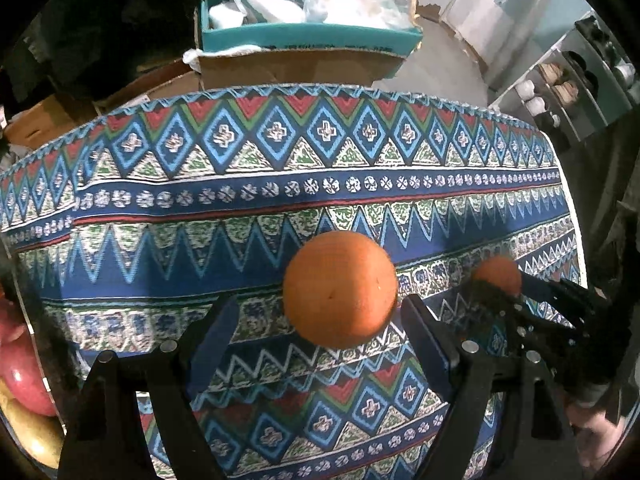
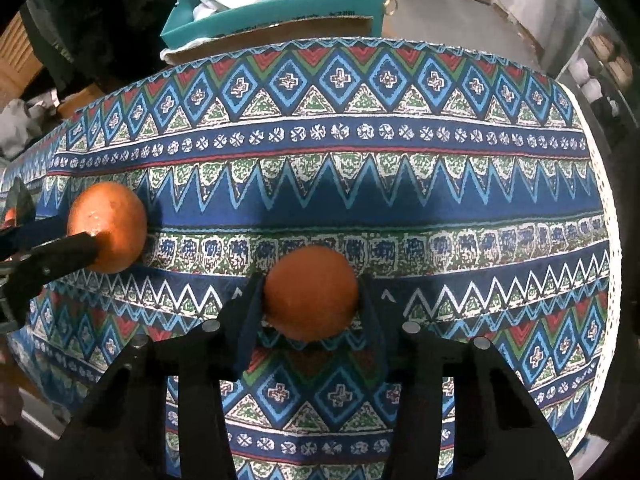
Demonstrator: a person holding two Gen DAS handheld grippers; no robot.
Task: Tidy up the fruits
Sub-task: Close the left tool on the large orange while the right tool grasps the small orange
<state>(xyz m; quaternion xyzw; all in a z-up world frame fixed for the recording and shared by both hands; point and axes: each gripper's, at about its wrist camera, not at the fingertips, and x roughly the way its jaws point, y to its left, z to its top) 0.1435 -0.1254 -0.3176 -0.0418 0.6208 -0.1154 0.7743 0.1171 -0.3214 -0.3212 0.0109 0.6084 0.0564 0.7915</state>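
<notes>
Two oranges lie on the patterned tablecloth (image 1: 280,184). In the left wrist view the larger-looking orange (image 1: 340,288) sits between the fingers of my left gripper (image 1: 320,302). The jaws stand wide, with a clear gap on the left side. In the right wrist view my right gripper (image 2: 311,284) is shut on the other orange (image 2: 312,292), with both pads pressed against its sides. That same orange (image 1: 498,276) shows at the right of the left wrist view. The left one (image 2: 108,226) shows at the left of the right wrist view. Both grippers point steeply down.
Behind the table's far edge a teal box (image 1: 308,36) full of plastic bags rests on cardboard boxes. A red apple (image 1: 20,376) shows at the left edge. A shelf unit (image 1: 560,88) stands at the far right. A white lace hem (image 2: 600,208) marks the table's right edge.
</notes>
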